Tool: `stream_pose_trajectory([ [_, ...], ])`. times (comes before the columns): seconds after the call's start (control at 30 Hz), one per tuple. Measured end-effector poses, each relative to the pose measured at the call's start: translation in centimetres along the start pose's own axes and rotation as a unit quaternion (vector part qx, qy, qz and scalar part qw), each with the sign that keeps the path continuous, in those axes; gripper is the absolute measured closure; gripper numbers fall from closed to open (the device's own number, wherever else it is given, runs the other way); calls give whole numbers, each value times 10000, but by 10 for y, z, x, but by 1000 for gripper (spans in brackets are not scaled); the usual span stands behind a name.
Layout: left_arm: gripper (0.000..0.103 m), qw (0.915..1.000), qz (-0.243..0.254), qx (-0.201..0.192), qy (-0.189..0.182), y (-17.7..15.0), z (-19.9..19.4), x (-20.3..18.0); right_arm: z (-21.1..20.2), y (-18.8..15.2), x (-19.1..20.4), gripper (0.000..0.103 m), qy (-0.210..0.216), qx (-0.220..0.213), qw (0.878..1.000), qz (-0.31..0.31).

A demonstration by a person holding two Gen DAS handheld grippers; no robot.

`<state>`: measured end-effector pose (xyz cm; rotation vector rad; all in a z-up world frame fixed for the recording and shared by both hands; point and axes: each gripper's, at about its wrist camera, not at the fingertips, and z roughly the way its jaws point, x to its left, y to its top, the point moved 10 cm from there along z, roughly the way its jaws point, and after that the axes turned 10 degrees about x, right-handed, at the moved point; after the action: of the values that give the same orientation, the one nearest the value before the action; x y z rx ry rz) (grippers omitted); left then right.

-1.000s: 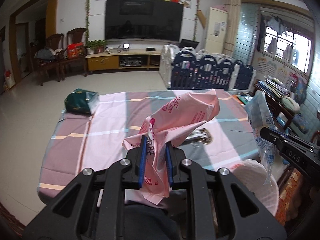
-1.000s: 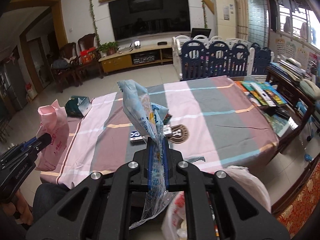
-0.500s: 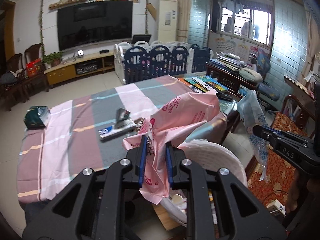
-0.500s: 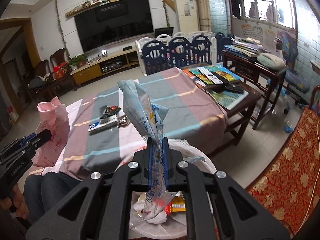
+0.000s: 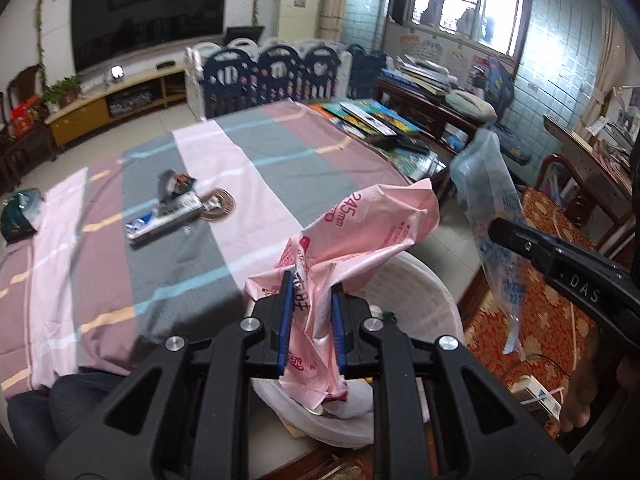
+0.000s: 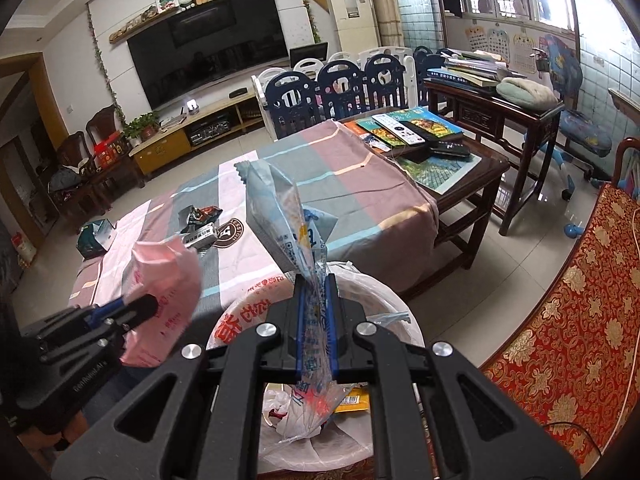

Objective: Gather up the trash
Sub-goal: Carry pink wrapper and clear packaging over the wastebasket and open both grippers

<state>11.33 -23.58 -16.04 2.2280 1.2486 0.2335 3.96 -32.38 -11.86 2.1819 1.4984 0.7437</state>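
My left gripper is shut on a crumpled pink plastic bag and holds it over the white trash bin. My right gripper is shut on a pale blue plastic wrapper that hangs down into the same bin, which holds other rubbish. The pink bag and left gripper show at the left of the right wrist view. The blue wrapper and right gripper show at the right of the left wrist view.
The striped tablecloth table carries a flat blue-white wrapper, a small crumpled dark wrapper and a green packet at its far left. Books and remotes lie on the glass end. A red patterned seat is right.
Both grippers swung right, from over the table to over the trash bin, each still holding its bag. The table items now lie to the left.
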Motion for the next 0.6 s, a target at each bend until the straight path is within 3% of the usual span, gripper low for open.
stream_pose_trajectory([
  [0.1, 69, 9991, 79, 315, -273, -10, 18, -10, 5, -3, -4, 93, -14, 127, 9999, 43],
  [0.17, 45, 9987, 20, 433, -262, -18, 25, -8, 9, -7, -6, 93, -34, 262, 9996, 69],
  [0.3, 33, 9982, -298, 490, -163, -20, 28, 10, 21, -15, -7, 89, -2, 550, 9984, 103],
  [0.37, 28, 9975, -559, 426, -115, -17, 24, 26, 25, -19, -5, 77, 59, 652, 9978, 142],
  [0.43, 25, 9965, -763, 344, -11, -15, 20, 41, 27, -21, -3, 43, 72, 690, 9974, 192],
  [0.5, 23, 9945, -997, 257, 187, -15, 16, 64, 25, -20, -2, 35, 61, 637, 9976, 256],
  [0.6, 23, 9893, -1377, 197, 431, -18, 13, 100, 24, -18, 2, 33, 120, 629, 9977, 207],
])
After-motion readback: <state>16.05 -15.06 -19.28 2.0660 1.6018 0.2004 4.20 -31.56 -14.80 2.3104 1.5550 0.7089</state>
